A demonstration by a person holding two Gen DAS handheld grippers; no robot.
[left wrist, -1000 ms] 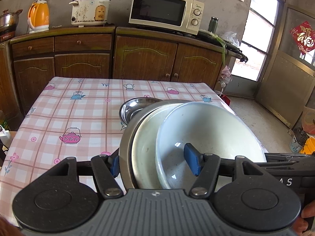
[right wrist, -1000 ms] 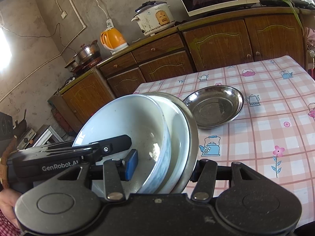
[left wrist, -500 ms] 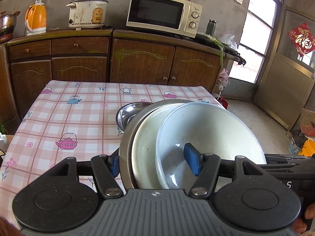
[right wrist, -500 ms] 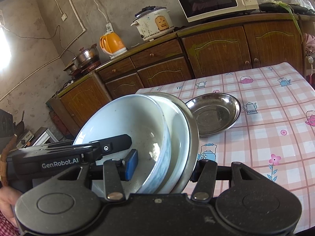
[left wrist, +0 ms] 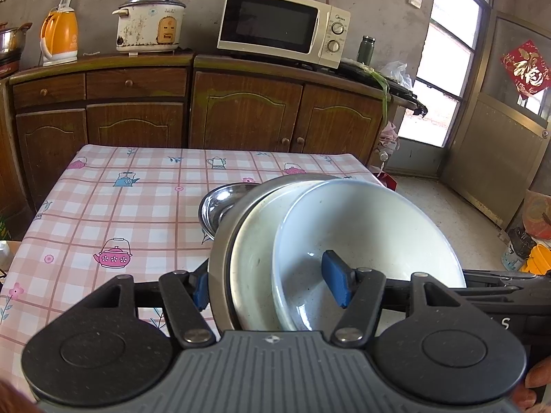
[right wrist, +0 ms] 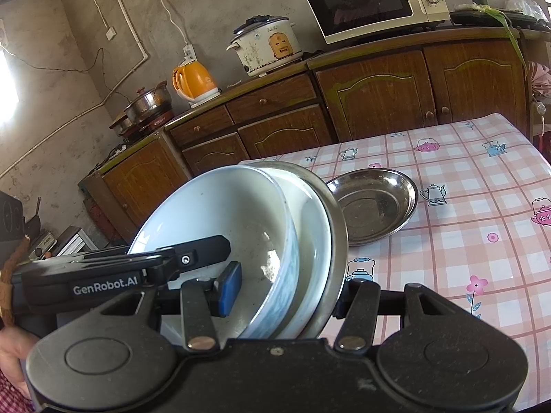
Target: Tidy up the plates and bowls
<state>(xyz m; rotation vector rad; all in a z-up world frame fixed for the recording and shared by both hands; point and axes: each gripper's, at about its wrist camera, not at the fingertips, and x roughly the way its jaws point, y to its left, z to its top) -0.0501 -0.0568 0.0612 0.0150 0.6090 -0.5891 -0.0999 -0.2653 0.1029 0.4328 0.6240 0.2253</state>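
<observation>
A nested stack stands tilted on edge above the table's near edge: a white bowl [left wrist: 372,234] [right wrist: 220,220] inside a white plate [left wrist: 255,258] [right wrist: 310,237] inside a steel plate [left wrist: 220,258] [right wrist: 339,227]. My left gripper [left wrist: 268,287] is shut on the stack, one blue pad in the bowl and the other behind the steel plate. From the other side my right gripper [right wrist: 284,296] is shut on it the same way. A second steel dish [left wrist: 220,203] [right wrist: 375,206] lies flat on the table beyond the stack.
The table [left wrist: 120,206] wears a pink checked cloth with teapot prints. Wooden cabinets [left wrist: 241,110] behind it carry a microwave [left wrist: 275,27], a rice cooker [left wrist: 148,24] and an orange kettle [left wrist: 58,38]. A door [left wrist: 496,144] is at the right.
Both grippers keep the same hold on the stack. Only the background has shifted slightly in both views.
</observation>
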